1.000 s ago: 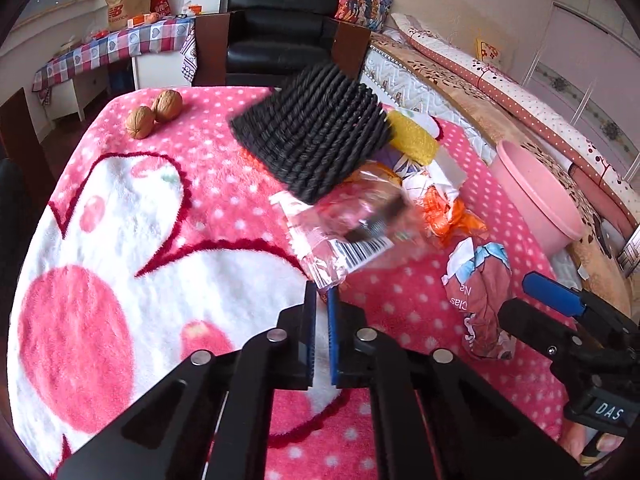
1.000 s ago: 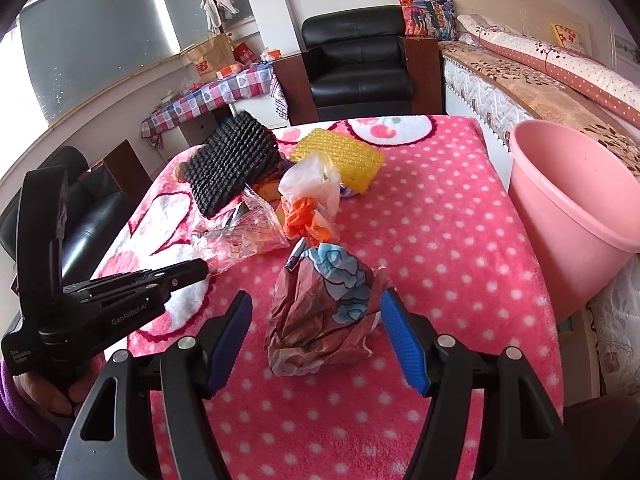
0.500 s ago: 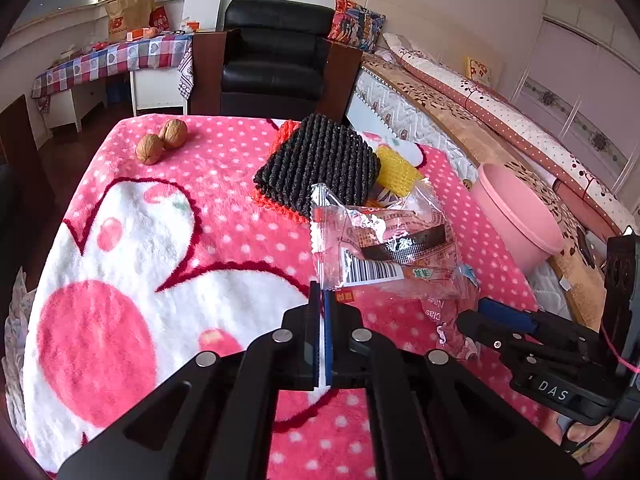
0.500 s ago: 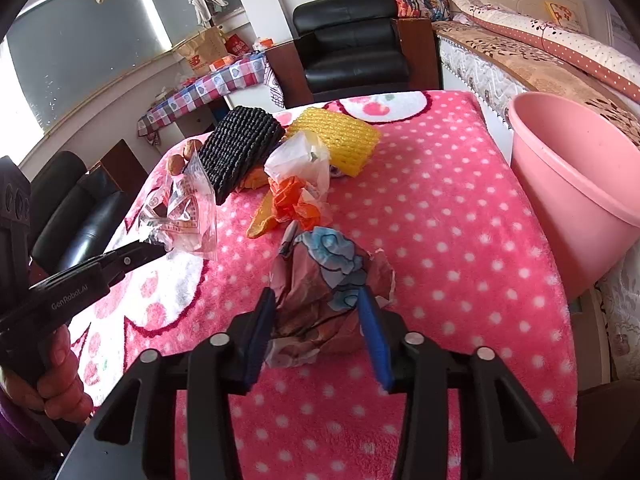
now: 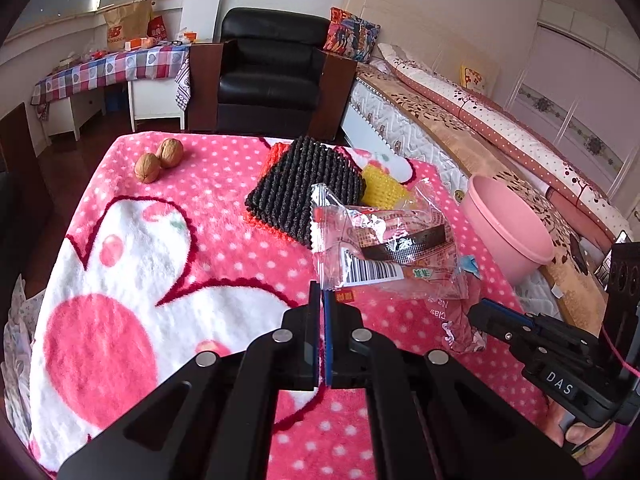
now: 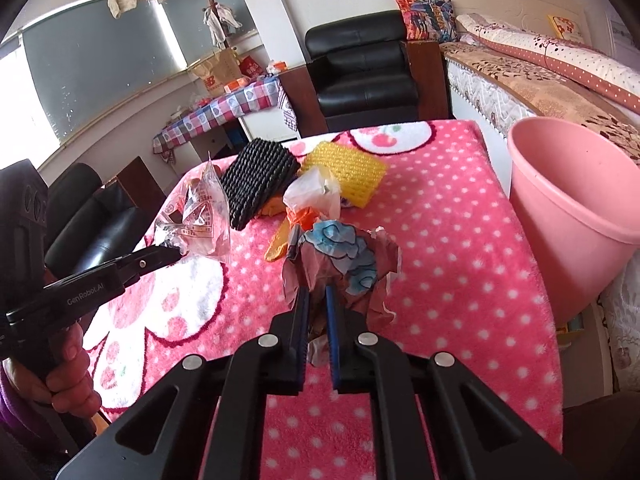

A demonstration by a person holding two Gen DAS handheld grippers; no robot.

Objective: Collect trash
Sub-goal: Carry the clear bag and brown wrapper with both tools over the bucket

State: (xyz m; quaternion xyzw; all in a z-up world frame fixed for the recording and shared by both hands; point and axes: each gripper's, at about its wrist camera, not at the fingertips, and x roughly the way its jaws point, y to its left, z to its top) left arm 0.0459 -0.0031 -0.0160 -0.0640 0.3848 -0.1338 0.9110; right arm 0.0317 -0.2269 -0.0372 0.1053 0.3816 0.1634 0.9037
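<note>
Left gripper (image 5: 322, 300) jaws clamped on clear wrapper (image 5: 384, 252), now lifted off desk (image 5: 160, 280). Right gripper (image 6: 318, 304) jaws, open a second ago, now closed on crumpled brown bag (image 6: 340, 264). Both pieces secured; pink bin (image 6: 576, 200) at right is the likely destination.

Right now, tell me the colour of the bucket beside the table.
Plain pink bucket, seen best in the right wrist view.
</note>
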